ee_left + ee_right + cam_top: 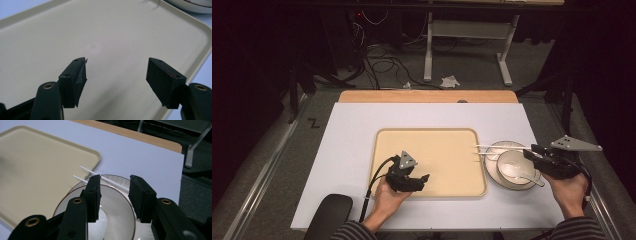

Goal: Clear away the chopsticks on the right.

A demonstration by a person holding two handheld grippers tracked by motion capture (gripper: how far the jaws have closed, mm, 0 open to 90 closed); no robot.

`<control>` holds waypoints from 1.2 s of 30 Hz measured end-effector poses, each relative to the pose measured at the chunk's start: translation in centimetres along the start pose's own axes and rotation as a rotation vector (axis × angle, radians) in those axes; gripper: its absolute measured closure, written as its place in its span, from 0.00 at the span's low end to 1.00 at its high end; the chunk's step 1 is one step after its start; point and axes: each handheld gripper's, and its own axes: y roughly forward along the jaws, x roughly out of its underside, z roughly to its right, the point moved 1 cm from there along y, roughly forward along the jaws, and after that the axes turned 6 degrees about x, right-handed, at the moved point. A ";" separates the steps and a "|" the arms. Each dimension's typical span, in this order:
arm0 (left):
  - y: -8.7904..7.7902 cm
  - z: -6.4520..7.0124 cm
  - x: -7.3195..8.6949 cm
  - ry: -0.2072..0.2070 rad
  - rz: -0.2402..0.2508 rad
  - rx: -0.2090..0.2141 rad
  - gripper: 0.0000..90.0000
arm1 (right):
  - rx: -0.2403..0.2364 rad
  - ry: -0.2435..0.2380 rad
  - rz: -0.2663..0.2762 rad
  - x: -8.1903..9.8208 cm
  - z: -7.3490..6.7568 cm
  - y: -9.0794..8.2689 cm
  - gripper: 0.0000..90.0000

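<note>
A beige tray [432,134] lies in the middle of the white table. My left gripper [425,182] hovers low over the tray's near part, open, with bare tray [112,30] between its jaws [116,67]. Right of the tray a white bowl [512,172] with a thin dark rim sits on a plate, a white spoon [526,176] lying in it. Two white chopsticks [492,148] rest across the plate's far side, tips reaching over the tray's edge. My right gripper [530,151] is above the bowl [112,205], open [114,185]; the chopsticks [86,170] run behind its jaws, untouched.
The white board [352,150] covers a wooden tabletop whose far edge [427,96] shows. A black rounded object [329,215] sits at the near left edge. Beyond the table are floor cables and a metal frame [467,30].
</note>
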 end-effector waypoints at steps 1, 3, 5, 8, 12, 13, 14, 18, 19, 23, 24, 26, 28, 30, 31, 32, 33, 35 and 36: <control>0.0 0.0 0.0 0.000 0.000 0.000 0.36 | 0.000 0.000 0.000 0.0 0.0 0.0 0.70; -0.1 0.0 0.0 0.001 0.000 -0.002 0.36 | 0.013 -0.004 -0.023 -0.2 0.7 -0.2 0.71; -0.2 0.1 0.1 0.001 0.005 -0.002 0.36 | 0.030 0.007 -0.037 -0.5 1.6 -0.6 0.72; -0.4 0.0 0.2 -0.004 0.011 -0.006 0.36 | 0.059 -0.010 -0.044 -0.7 2.5 -0.9 0.73; -0.6 0.0 0.3 -0.008 0.015 -0.014 0.36 | 0.083 -0.024 -0.057 -0.9 3.4 -1.1 0.74; -0.7 0.0 0.3 -0.009 0.018 -0.017 0.36 | 0.088 -0.021 -0.061 -0.9 3.7 -1.2 0.74; -0.8 0.0 0.4 -0.013 0.021 -0.018 0.36 | 0.090 -0.024 -0.061 -1.0 4.0 -1.1 0.74; -1.0 -0.1 0.6 -0.018 0.019 -0.029 0.36 | 0.099 -0.030 -0.085 -1.0 5.0 -0.8 0.75; -1.1 -0.1 0.7 -0.024 0.022 -0.034 0.36 | 0.107 -0.034 -0.099 -1.1 5.4 -0.6 0.76; -1.3 -0.2 0.9 -0.032 0.022 -0.043 0.36 | 0.108 -0.047 -0.108 -1.3 6.0 -0.2 0.76; -1.4 -0.2 1.0 -0.033 0.019 -0.048 0.36 | 0.106 -0.055 -0.117 -1.4 6.4 0.1 0.77; -1.4 -0.3 1.1 -0.034 0.018 -0.050 0.36 | 0.108 -0.047 -0.128 -1.4 6.5 0.2 0.77; -1.7 -0.3 1.3 -0.042 0.020 -0.058 0.36 | 0.106 -0.056 -0.143 -1.4 6.9 0.8 0.77; -1.8 -0.4 1.4 -0.048 0.022 -0.064 0.36 | 0.104 -0.063 -0.154 -1.5 7.3 1.2 0.77; -1.8 -0.4 1.4 -0.048 0.022 -0.064 0.36 | 0.104 -0.063 -0.154 -1.5 7.3 1.2 0.77; -1.9 -0.4 1.5 -0.052 0.024 -0.068 0.36 | 0.105 -0.064 -0.160 -1.5 7.4 1.4 0.77; -1.9 -0.4 1.5 -0.054 0.023 -0.070 0.36 | 0.104 -0.065 -0.166 -1.5 7.7 1.7 0.77; -2.0 -0.5 1.7 -0.059 0.021 -0.074 0.36 | 0.103 -0.069 -0.178 -1.5 8.0 2.0 0.77; -2.1 -0.5 1.8 -0.064 0.021 -0.076 0.36 | 0.102 -0.071 -0.192 -1.5 8.4 2.5 0.77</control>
